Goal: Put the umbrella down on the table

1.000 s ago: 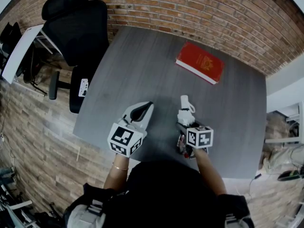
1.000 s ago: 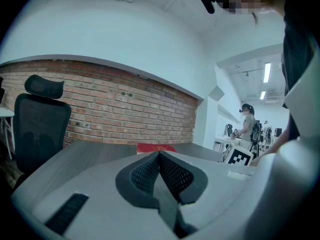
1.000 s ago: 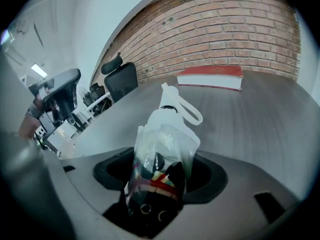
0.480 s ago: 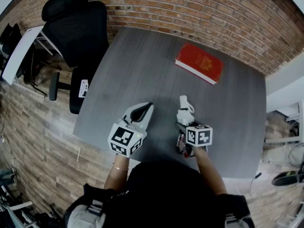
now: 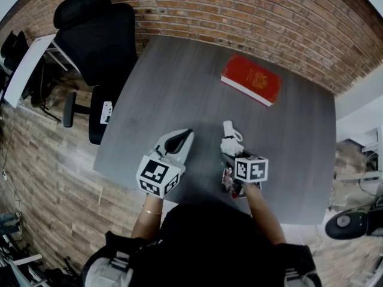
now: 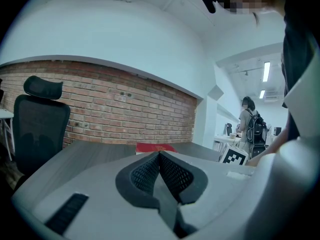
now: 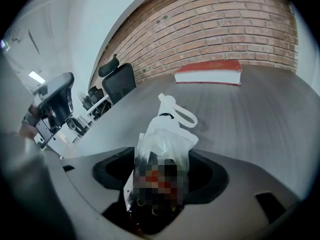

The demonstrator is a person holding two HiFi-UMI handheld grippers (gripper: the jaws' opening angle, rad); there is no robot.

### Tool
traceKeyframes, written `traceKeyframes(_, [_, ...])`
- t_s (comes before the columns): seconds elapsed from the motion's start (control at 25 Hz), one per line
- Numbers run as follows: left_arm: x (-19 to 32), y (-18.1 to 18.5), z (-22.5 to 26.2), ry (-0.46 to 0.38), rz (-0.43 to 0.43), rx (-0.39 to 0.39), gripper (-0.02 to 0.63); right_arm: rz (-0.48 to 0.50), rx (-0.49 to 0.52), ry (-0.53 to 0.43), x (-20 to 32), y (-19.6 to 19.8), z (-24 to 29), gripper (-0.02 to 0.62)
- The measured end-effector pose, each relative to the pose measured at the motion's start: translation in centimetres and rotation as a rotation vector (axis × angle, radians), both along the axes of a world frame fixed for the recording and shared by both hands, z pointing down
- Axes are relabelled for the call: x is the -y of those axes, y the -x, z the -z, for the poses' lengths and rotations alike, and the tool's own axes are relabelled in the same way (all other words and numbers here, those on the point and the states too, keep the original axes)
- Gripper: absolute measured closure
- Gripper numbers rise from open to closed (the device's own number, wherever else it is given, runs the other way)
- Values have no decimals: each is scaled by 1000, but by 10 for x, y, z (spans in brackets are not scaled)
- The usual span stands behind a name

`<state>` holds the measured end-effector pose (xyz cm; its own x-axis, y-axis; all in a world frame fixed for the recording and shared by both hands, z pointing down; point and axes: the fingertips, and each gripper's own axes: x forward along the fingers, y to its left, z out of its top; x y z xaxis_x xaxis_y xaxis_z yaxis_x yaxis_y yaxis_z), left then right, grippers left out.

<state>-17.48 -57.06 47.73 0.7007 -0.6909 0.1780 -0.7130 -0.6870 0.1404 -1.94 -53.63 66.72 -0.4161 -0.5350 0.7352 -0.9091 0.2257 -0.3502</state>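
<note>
Plastic-wrapped umbrella point(image 7: 164, 133) clamped in the right hand-held gripper point(image 7: 159, 170), white loop end poking out over the grey bench point(image 5: 179, 82).
Left hand-held gripper point(image 6: 160, 160) is pinched closed on nothing. Umbrella's lower end is buried between the jaws, and I can't tell if it touches the bench. Red book point(image 5: 251, 78) further back, brick wall point(image 5: 239, 5), black chair point(image 5: 99, 34).

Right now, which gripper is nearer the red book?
Right. The right gripper, shut on the bagged umbrella, faces the red book nearly head-on across the table. The left gripper, shut and empty, is farther away, offset to the book's left.
</note>
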Motion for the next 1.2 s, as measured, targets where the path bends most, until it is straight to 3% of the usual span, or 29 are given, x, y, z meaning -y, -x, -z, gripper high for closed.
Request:
traceKeyframes(0.2, [0, 1, 3, -4, -5, 3, 604, -4, -3, -18, -1, -1, 7, 287])
traceKeyframes(0.44, [-3, -5, 4, -10, -22, 6, 604, -54, -4, -103, 4, -17, 34, 310])
traceKeyframes(0.76, [-9, -13, 8, -17, -43, 8, 604, -123, 7, -257, 1, -41, 69, 478])
traceKeyframes(0.96, [-11, -16, 11, -24, -51, 10, 604, -128, 14, -431, 2, -36, 118, 525])
traceKeyframes(1.08, [-12, -19, 13, -26, -55, 10, 604, -146, 40, -492, 2, -36, 141, 595])
traceKeyframes(1.2, [-14, -21, 16, -28, -59, 9, 604, -159, 61, -529, 2, -37, 158, 595])
